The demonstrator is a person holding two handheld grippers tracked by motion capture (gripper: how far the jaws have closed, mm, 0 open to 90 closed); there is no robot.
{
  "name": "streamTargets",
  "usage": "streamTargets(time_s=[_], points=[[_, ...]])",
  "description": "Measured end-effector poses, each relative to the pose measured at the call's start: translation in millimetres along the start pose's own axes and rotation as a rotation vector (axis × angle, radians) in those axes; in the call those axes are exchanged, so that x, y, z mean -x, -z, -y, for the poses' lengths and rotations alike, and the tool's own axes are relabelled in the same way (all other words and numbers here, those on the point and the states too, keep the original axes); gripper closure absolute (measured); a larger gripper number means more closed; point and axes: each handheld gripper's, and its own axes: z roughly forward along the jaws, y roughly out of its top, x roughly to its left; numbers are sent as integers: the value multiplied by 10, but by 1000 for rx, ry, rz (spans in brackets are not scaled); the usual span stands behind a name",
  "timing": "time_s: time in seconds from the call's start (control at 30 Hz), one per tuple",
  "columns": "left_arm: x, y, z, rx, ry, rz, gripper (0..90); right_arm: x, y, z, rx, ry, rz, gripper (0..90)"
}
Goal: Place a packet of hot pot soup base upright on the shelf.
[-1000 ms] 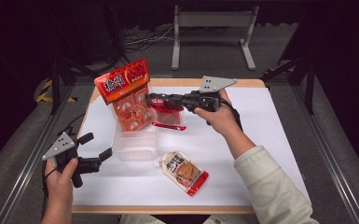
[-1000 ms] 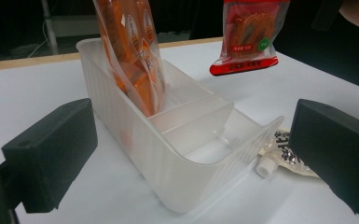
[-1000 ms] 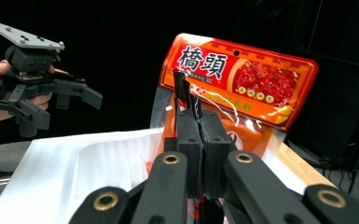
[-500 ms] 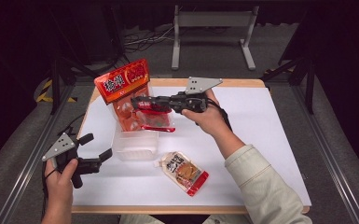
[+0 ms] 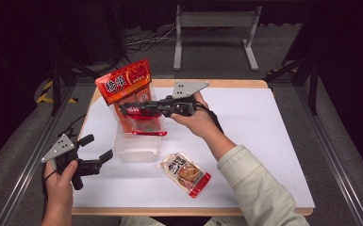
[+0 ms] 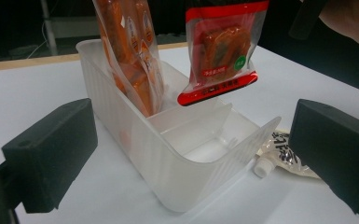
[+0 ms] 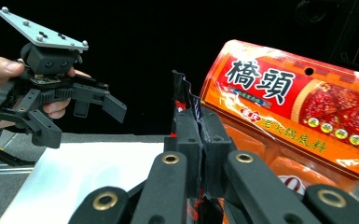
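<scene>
My right gripper [image 5: 128, 109] is shut on the top edge of a small clear pouch with red trim [image 5: 144, 123]. The pouch hangs over the open compartment of a clear plastic bin [image 5: 136, 149]. In the right gripper view the pads [image 7: 189, 140] pinch the pouch's crimped top [image 7: 182, 93]. A large orange-red bag [image 5: 122, 84] stands upright in the bin's far compartment. My left gripper [image 5: 96, 149] rests open at the table's left front, aimed at the bin. Through its jaws I see the bin [image 6: 182, 163] and the hanging pouch [image 6: 221, 51] just above its rim.
A spouted pouch [image 5: 186, 173] lies flat on the white table [image 5: 264, 141] just right of the bin's near end. The table's right half has free room. A metal stand [image 5: 214, 28] sits on the floor beyond the far edge.
My right gripper has carried the small pouch leftward, from beside the bin to above it. The left hand has stayed put.
</scene>
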Motion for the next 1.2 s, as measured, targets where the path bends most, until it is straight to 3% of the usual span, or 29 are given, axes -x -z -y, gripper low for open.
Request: streamTargets(time_s=[0.5, 1.2], points=[[-11, 0, 8, -1, 1, 3, 19, 15, -191, -1, -2, -12, -5, 886], [-16, -2, 12, -2, -1, 7, 19, 8, -378, 136, -24, -26, -8, 883]])
